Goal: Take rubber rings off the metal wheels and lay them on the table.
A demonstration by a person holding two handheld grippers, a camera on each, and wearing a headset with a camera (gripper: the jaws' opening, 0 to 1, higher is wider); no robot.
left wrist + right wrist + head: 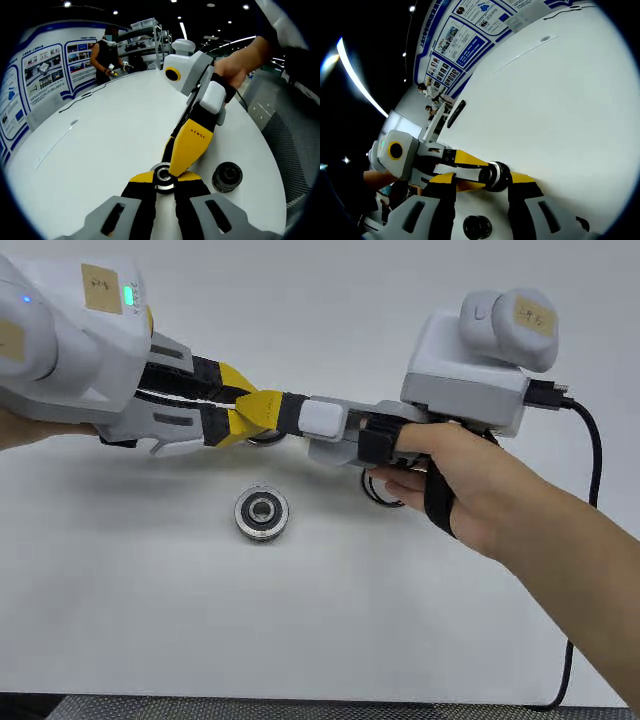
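Observation:
A metal wheel [162, 176] with a black rubber ring on it is held above the white table, where both grippers meet. My left gripper [164, 178] is shut on it, a yellow tip on each side. In the right gripper view the same wheel [492, 175] sits edge-on between the jaws of my right gripper [485, 179], which is shut on it too. In the head view the left gripper [238, 405] comes from the left and the right gripper [262, 412] from the right, and most of the held wheel [266, 439] is hidden. A second ringed wheel [262, 512] lies on the table in front.
A loose black rubber ring [379, 497] lies on the table, partly under the hand that holds the right gripper. A black cable [590, 540] runs down the right side. The table's front edge [300, 698] is close. People stand far off by wall posters [107, 55].

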